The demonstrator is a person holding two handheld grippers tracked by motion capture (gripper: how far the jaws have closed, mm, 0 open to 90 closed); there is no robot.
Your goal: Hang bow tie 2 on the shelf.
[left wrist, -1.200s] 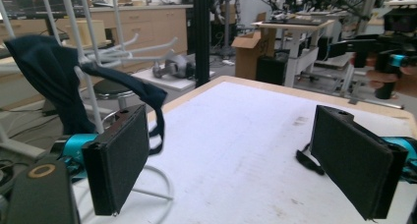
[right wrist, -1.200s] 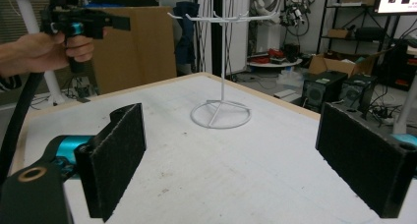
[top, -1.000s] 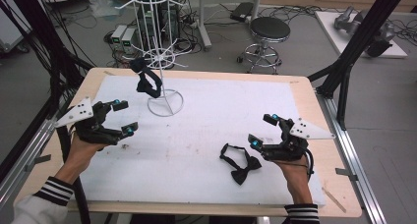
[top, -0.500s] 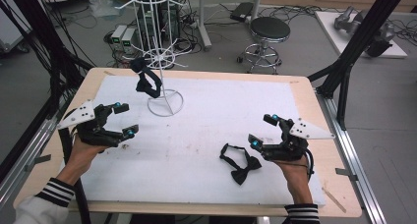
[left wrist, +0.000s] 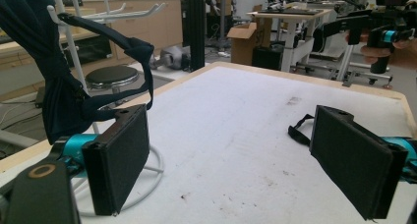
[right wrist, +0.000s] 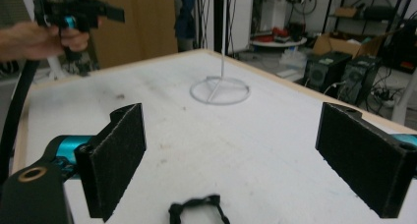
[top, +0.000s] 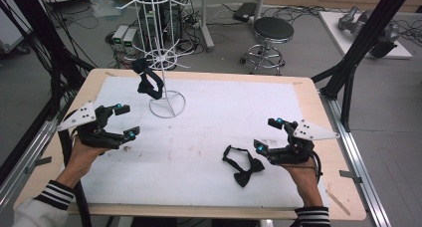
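A black bow tie point(top: 244, 168) lies on the white mat, just left of my right gripper point(top: 266, 133), which is open with nothing between its jaws. In the right gripper view the tie's strap point(right wrist: 196, 209) lies on the mat just below the open right gripper point(right wrist: 241, 157). A second dark bow tie point(top: 149, 80) hangs from a white wire rack point(top: 166, 107) at the back left. My left gripper point(top: 128, 120) is held open, in front of the rack and to its left. In the left gripper view the left gripper point(left wrist: 236, 165) is open, and the hanging tie point(left wrist: 64, 86) is beyond its left jaw.
The white mat point(top: 209, 132) covers a wooden table point(top: 328, 152). A stool point(top: 272, 30), power boxes and cables stand on the floor behind. Black frame posts point(top: 358, 53) rise at both back corners.
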